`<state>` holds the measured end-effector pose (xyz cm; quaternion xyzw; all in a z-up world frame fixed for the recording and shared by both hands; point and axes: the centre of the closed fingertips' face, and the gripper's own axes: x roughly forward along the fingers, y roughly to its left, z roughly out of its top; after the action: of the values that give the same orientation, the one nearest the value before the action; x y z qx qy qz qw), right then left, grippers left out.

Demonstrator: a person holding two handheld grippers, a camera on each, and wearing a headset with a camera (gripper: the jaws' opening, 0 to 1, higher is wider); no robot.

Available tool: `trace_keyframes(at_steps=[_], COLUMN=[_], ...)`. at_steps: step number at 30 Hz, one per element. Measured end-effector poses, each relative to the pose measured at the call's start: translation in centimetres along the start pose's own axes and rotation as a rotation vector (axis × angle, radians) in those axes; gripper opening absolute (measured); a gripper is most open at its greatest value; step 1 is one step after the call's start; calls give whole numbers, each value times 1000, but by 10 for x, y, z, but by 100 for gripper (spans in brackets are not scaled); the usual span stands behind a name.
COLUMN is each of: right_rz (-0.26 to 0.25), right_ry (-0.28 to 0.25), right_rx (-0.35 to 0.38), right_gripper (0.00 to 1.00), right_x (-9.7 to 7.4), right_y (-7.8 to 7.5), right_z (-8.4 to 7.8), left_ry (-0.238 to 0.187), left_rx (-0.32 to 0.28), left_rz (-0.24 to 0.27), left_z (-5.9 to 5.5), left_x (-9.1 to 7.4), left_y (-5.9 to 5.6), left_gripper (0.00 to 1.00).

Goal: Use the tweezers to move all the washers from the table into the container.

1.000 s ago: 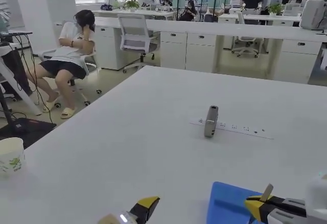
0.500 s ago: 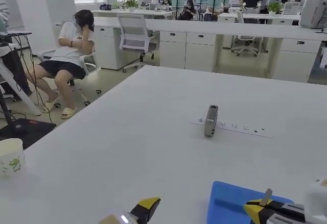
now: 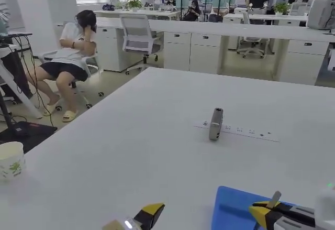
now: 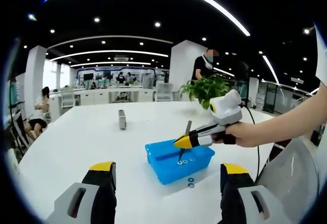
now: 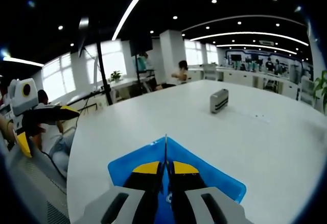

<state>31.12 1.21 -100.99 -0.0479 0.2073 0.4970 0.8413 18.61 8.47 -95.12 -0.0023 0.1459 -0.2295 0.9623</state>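
Right gripper (image 5: 165, 172) clamps tweezers (image 5: 165, 146) over blue container (image 5: 127, 165) near table (image 3: 131, 151) edge; left gripper (image 4: 167, 169) jaws spread wide, holding nothing.

Head view: high, looking forward and down across the table (image 3: 131, 151), bin (image 3: 235, 209) at 5 o'clock. Left gripper view: low, facing the bin from near. Right gripper view: just above it, at 6 o'clock. Shared by all: bin, grey block (image 3: 215, 124).

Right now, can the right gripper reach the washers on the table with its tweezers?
Probably yes: the right gripper holds the tweezers over the blue container, and the washers lie just beside it, nothing between.
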Motion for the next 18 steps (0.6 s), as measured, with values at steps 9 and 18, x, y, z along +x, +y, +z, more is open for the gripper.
trace_keyframes(at_steps=[9,18], right_rz=[-2,1], right_ry=[-28,-84], right_rx=[0,-5], right_gripper=[4,4], right_x=[-10,-27], right_y=[6,17], right_z=[7,20], left_ry=[8,16], left_rx=[3,10], left_rz=[-8,-16], left_z=[-1,-2], left_x=[1,1], left_y=[-2,-3], left_gripper=[85,85])
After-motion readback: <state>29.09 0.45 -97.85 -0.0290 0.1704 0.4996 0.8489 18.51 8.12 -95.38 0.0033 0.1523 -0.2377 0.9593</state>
